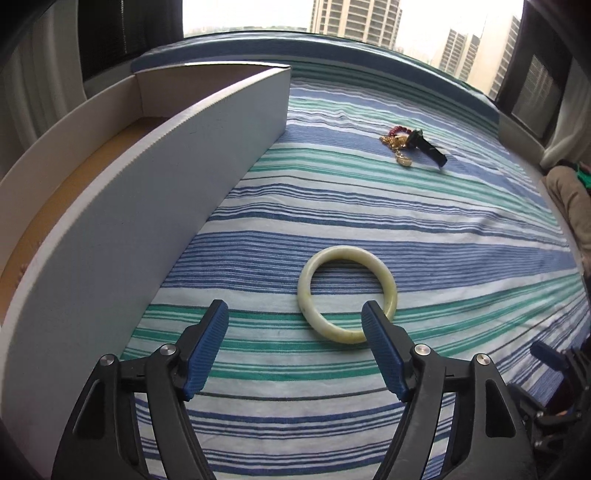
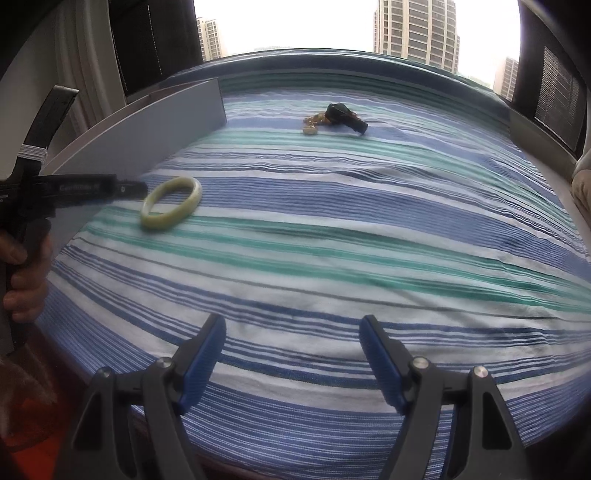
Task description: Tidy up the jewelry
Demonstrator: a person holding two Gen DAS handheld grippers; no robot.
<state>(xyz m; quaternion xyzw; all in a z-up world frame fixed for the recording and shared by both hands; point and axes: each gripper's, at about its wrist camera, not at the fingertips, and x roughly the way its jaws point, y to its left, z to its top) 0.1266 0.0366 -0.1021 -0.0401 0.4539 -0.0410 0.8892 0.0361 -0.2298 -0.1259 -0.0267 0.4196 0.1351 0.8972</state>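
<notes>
Spread jaws mark the left gripper (image 1: 295, 314) in the left wrist view, low over a striped bedspread (image 1: 461, 236); its right fingertip overlaps the rim of a pale green jade bangle (image 1: 347, 295) lying flat beside a white cardboard box (image 1: 147, 206). Farther off sits a jewelry pile (image 1: 410, 142).

Right wrist view: right gripper (image 2: 291, 325) gapes too, holding nothing, well apart from the bangle (image 2: 171, 208) and pile (image 2: 334, 118).

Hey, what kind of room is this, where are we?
Probably a bedroom in a high-rise flat: a striped bedsheet covers the surface, curtains frame a window, and tall apartment towers stand outside.
</notes>
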